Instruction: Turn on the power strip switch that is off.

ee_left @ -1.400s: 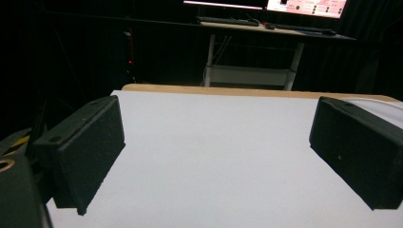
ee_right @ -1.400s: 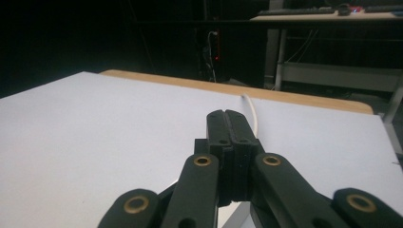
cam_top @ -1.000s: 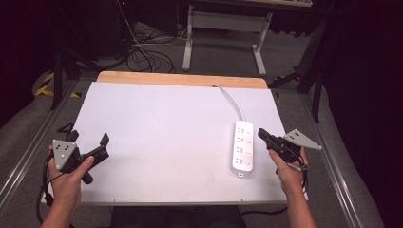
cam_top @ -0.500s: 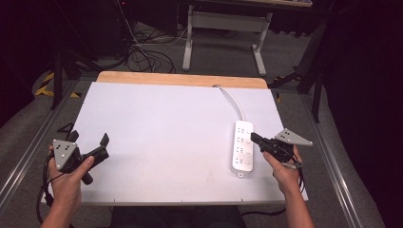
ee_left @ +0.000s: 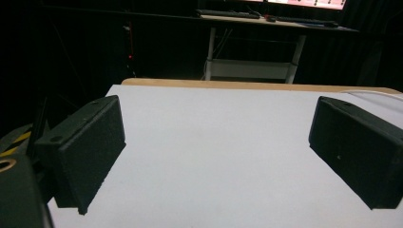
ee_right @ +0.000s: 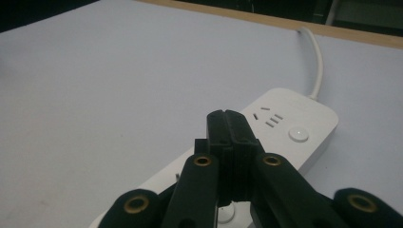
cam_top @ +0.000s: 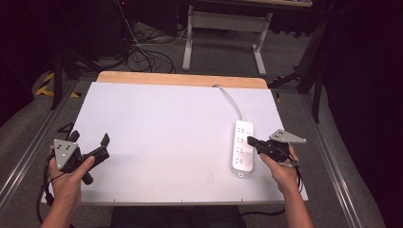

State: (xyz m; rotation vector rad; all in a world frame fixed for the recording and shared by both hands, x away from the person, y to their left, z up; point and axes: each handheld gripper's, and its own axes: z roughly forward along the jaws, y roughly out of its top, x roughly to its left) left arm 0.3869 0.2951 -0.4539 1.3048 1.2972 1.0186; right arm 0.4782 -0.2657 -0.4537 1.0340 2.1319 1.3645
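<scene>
A white power strip (cam_top: 242, 147) lies on the white table (cam_top: 166, 128) at the right, its white cable (cam_top: 231, 99) running to the far edge. My right gripper (cam_top: 251, 141) is shut with nothing between its jaws, its tip over the strip's right side. In the right gripper view the shut jaws (ee_right: 226, 124) hover just above the power strip (ee_right: 285, 118), near a round button (ee_right: 298, 133) and socket slots. My left gripper (cam_top: 103, 145) rests at the table's near left, open and empty. Its two black pads (ee_left: 85, 147) stand far apart in the left gripper view.
A wooden strip (cam_top: 180, 79) edges the table's far side. Beyond it stand a white desk frame (cam_top: 223, 23) and loose cables (cam_top: 142, 52) on the grey floor. Metal rails (cam_top: 28, 152) run along both sides of the table.
My right gripper has moved left, from beside the power strip to over its right side. The left gripper has stayed put.
</scene>
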